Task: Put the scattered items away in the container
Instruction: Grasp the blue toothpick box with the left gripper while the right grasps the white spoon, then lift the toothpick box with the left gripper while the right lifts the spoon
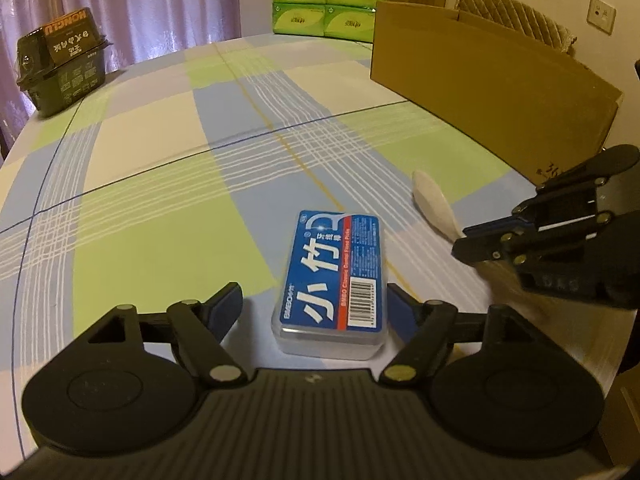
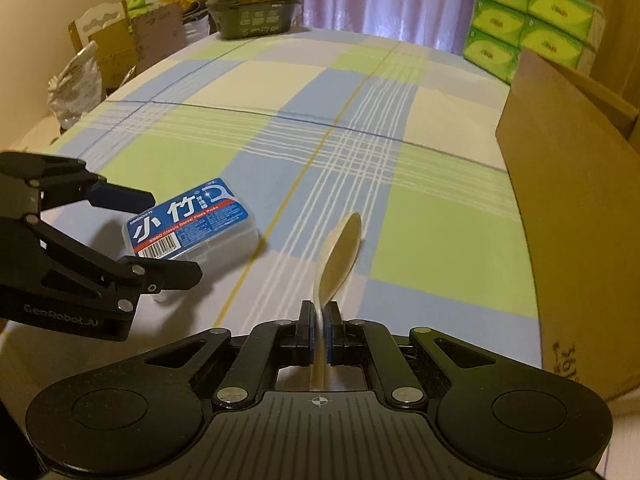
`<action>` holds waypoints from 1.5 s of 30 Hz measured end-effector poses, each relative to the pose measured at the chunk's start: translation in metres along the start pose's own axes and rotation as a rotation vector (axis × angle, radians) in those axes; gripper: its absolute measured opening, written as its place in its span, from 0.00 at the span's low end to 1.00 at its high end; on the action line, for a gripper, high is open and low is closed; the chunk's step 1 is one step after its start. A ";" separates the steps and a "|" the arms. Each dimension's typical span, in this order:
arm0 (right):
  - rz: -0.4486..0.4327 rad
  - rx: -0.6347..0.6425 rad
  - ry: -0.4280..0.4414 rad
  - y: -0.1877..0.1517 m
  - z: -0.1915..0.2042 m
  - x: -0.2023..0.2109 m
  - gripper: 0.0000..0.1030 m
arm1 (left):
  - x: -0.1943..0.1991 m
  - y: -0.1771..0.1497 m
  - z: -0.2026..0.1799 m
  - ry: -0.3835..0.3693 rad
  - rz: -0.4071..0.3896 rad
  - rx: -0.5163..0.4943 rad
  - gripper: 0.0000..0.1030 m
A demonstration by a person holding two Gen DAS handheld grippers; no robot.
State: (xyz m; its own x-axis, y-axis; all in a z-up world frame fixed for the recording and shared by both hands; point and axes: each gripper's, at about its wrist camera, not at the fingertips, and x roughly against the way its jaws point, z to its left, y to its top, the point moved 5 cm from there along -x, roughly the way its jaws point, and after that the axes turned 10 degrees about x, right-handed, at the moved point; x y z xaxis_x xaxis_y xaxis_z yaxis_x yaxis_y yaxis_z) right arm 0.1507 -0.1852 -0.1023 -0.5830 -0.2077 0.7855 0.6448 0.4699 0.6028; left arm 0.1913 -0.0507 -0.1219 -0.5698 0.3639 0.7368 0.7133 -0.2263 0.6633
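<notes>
Straddling the floss box (image 1: 331,280) near the table's (image 1: 168,152) front edge, left gripper (image 1: 316,308) is spread wide, box's long axis running between the jaws; right gripper (image 2: 319,322) pinches the spoon (image 2: 338,256) beside the carton (image 2: 568,216).

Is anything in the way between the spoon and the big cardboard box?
Nothing visible. The right gripper is shut on the spoon, and only bare tablecloth lies between it and the box to its right. The floss box sits on the other side, between the open left gripper's fingers.
</notes>
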 end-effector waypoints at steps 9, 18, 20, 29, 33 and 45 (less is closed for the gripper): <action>-0.018 0.071 -0.039 0.006 0.003 -0.008 0.06 | -0.006 0.010 -0.005 -0.034 -0.013 -0.006 0.71; -0.035 0.081 -0.038 0.007 0.001 -0.011 0.06 | -0.013 0.007 -0.006 -0.055 0.020 0.008 0.62; -0.037 0.083 -0.039 0.007 0.001 -0.010 0.06 | -0.014 0.007 -0.007 -0.057 0.023 0.012 0.58; -0.026 0.074 -0.033 0.007 0.000 -0.009 0.06 | -0.012 0.009 -0.004 -0.068 0.024 0.049 0.51; -0.020 0.067 -0.029 0.006 0.001 -0.006 0.06 | -0.008 0.011 -0.004 -0.075 0.010 0.053 0.51; -0.025 0.036 -0.035 0.004 0.000 0.006 0.06 | -0.007 0.010 -0.005 -0.078 0.017 0.053 0.51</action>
State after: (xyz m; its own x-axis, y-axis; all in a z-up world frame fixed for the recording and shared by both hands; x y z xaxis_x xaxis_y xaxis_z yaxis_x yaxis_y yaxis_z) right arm 0.1499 -0.1846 -0.0952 -0.6161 -0.1896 0.7645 0.6122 0.4954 0.6162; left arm 0.2000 -0.0596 -0.1197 -0.5253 0.4300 0.7342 0.7443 -0.1860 0.6415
